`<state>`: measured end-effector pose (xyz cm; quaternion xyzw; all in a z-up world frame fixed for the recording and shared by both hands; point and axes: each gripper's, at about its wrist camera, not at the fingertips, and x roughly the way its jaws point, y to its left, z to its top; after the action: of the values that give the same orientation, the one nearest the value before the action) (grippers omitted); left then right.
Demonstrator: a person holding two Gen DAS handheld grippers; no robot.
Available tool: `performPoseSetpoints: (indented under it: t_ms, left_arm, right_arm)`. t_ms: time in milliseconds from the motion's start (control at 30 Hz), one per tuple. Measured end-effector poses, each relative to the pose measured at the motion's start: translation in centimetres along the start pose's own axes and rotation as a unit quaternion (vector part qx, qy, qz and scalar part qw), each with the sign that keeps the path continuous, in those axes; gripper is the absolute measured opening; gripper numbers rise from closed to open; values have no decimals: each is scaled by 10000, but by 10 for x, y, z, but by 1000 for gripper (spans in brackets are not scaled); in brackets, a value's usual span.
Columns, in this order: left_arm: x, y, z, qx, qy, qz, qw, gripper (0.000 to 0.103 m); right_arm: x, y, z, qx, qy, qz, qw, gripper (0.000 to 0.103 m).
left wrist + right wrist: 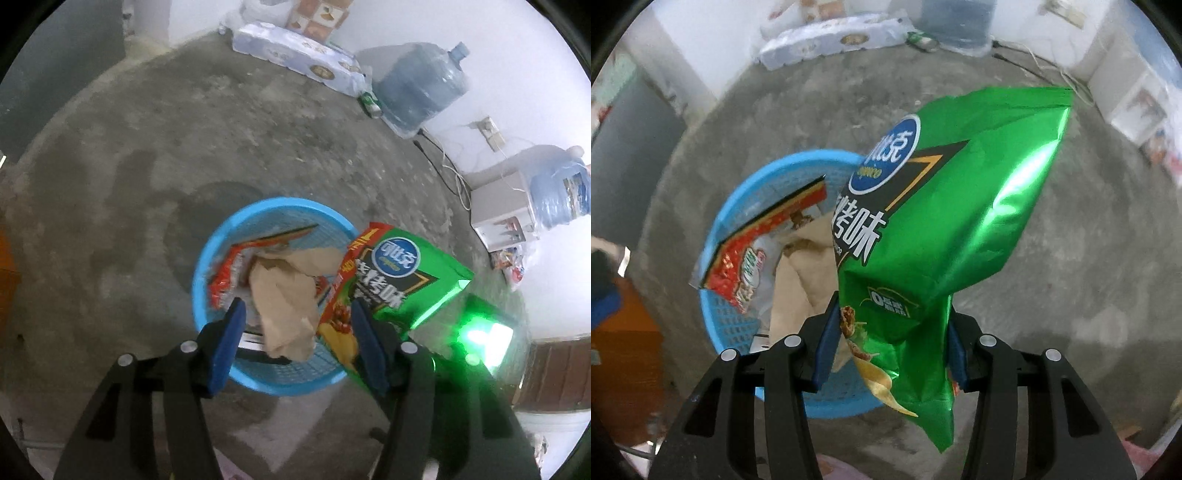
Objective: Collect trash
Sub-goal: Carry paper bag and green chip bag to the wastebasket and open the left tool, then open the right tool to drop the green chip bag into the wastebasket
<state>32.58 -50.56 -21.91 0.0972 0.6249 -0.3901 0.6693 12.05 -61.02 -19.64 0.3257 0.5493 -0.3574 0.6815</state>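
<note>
A: Entry. Right claw (890, 347) pinching the lower end of the glossy green foil snack bag (945, 221); the bag stands up and leans off to the right, over bare concrete floor (1071, 295) more than over the round blue plastic mesh basket (738, 206).

B: Left claw (297, 341)?

A: Spread, holding nothing, poised above the basket (207, 266). Inside: a crumpled brown paper bag (284, 302) and a red printed snack wrapper (229, 273).

B: Risk?

A: My judgement: released here, the green bag (402, 280) would likely tip outward and land on the floor or hang on the rim, since its bulk sits beyond the basket's right edge. Slick foil could also slide through the pads. The heaped paper leaves little room, so it may bounce off.
</note>
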Motion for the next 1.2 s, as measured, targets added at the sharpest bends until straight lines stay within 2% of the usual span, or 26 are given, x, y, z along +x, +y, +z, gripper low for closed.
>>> performPoseSetpoints:
  t_ms: [100, 300, 433, 467, 500, 567, 633, 700, 767, 867, 1100, 1200]
  left_arm:
    - [-30, 8, 1, 57, -208, -19, 9998, 57]
    - [-87, 23, -1, 173, -665, -74, 9976, 58]
    - [-105, 30, -6, 118, -797, -197, 9966, 58]
    - [-106, 32, -9, 102, -795, -213, 9966, 58]
    - [-107, 33, -10, 81, -789, -222, 9966, 58]
    - [-108, 36, -14, 77, -741, -270, 9969, 58]
    - [-113, 39, -18, 55, -733, -289, 9969, 58]
    - [-119, 42, -21, 60, -777, -320, 9964, 58]
    - [-124, 43, -25, 75, -812, -303, 9962, 58]
    - [-133, 44, -31, 23, -888, -346, 9954, 58]
    - [-166, 45, -54, 42, -920, -358, 9951, 58]
    - [-189, 51, -67, 111, -971, -259, 9949, 58]
  right_arm:
    - [10, 14, -1, -167, 100, -152, 9997, 42]
    - [19, 9, -5, 188, 546, 360, 9977, 37]
    - [27, 12, -5, 370, 736, 374, 9959, 36]
    - [30, 15, -6, 380, 749, 296, 9960, 31]
    - [33, 20, -9, 349, 746, 178, 9964, 31]
    - [40, 25, -15, 268, 761, 202, 9965, 31]
    - [39, 28, -21, 124, 630, 126, 9979, 33]
    - [30, 25, -24, 129, 538, 362, 9978, 38]
    - [20, 21, -27, 78, 468, 481, 9977, 40]
    - [3, 10, -33, -12, 342, 594, 9976, 49]
    - [-35, -21, -50, -30, 153, 1039, 9945, 53]
    - [-50, -10, -46, -248, -46, 1196, 9925, 60]
